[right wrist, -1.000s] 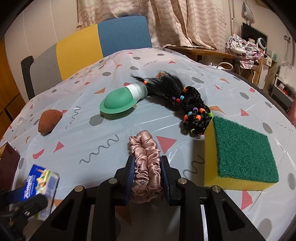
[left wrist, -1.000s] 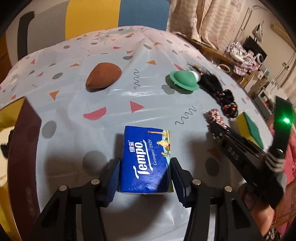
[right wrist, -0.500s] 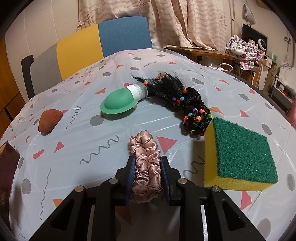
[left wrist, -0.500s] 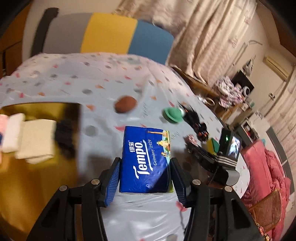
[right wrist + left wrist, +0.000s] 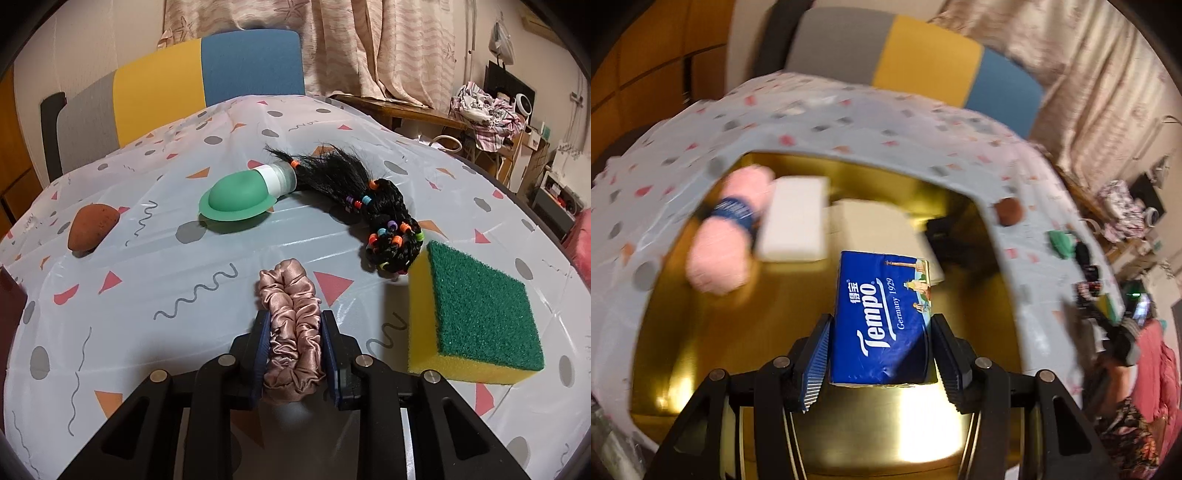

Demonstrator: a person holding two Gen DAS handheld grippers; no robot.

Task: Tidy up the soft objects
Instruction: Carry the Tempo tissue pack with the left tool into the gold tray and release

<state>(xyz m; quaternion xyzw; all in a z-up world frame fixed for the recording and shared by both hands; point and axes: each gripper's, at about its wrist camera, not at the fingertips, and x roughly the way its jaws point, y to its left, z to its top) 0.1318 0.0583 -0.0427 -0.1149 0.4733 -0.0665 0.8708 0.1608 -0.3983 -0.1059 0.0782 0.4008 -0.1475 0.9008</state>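
Right now I am holding the Tempo tissue pack squeezed across its width in my left gripper, both ribbed pads pressing its sides so the soft pack cannot slide out while it is hanging over the gold box. I am gripping it near its close end, which, I judge, leaves the far end free to go down first into the open floor of the box. Beyond it the box is already holding a pink yarn ball with a dark band, a white block just beside it and a cream pad behind the pack, so the bare gold patch nearest me looks like the spot to aim for.

My right gripper is clamping the pink satin scrunchie against the patterned tablecloth, closed tight on its folds, ready as the next item. Around it the yellow-and-green sponge, the beaded black hair piece, the green silicone cap and the brown makeup sponge are lying well apart, waiting.
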